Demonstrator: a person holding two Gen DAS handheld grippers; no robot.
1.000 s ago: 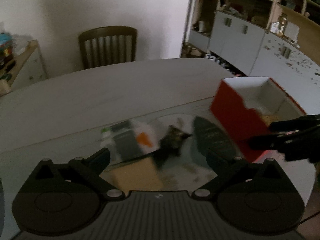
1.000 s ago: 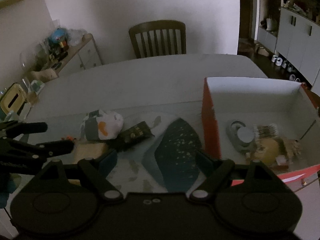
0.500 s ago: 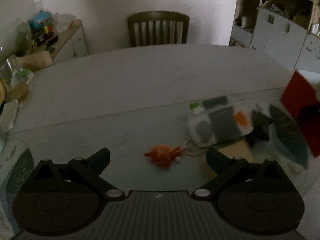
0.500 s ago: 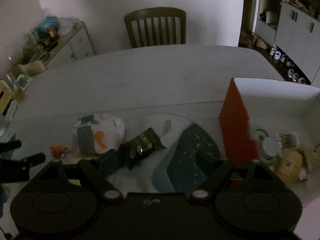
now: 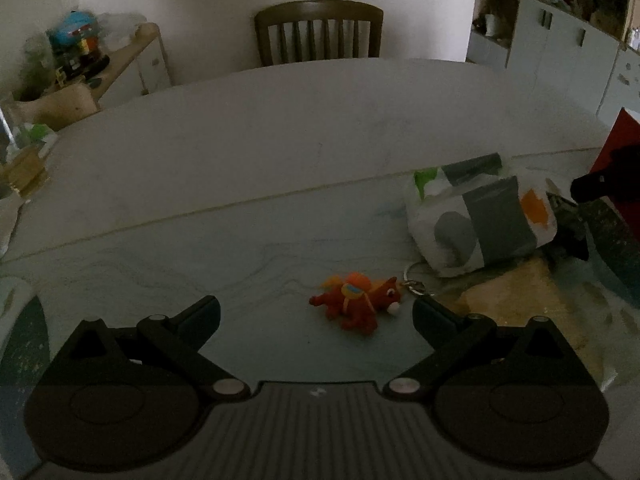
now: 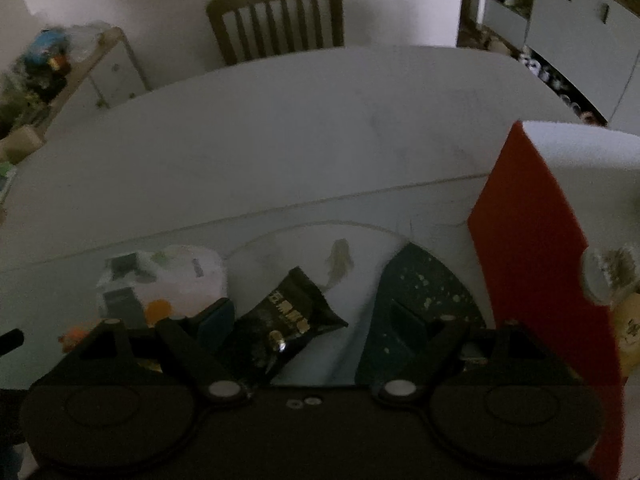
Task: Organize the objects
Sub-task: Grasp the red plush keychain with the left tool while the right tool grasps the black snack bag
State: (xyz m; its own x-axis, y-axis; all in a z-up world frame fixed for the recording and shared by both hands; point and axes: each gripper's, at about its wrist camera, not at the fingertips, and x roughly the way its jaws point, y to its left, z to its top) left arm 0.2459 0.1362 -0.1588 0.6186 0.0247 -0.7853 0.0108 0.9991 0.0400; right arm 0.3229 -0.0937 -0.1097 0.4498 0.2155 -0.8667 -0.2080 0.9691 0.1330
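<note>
Evidently readied for pickups, both grippers are held spread and empty: the left gripper (image 5: pixel 316 312) frames an orange toy keychain (image 5: pixel 356 304); the right gripper (image 6: pixel 324 320) frames a black packet (image 6: pixel 286 320), the red box (image 6: pixel 532 240) at three o'clock.

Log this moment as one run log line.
left tool: open, over orange toy keychain | right tool: open, over black packet | red box: on table, right side

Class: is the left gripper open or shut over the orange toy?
Open. The left gripper has its fingers spread wide, and the orange toy lies untouched between them.
</note>
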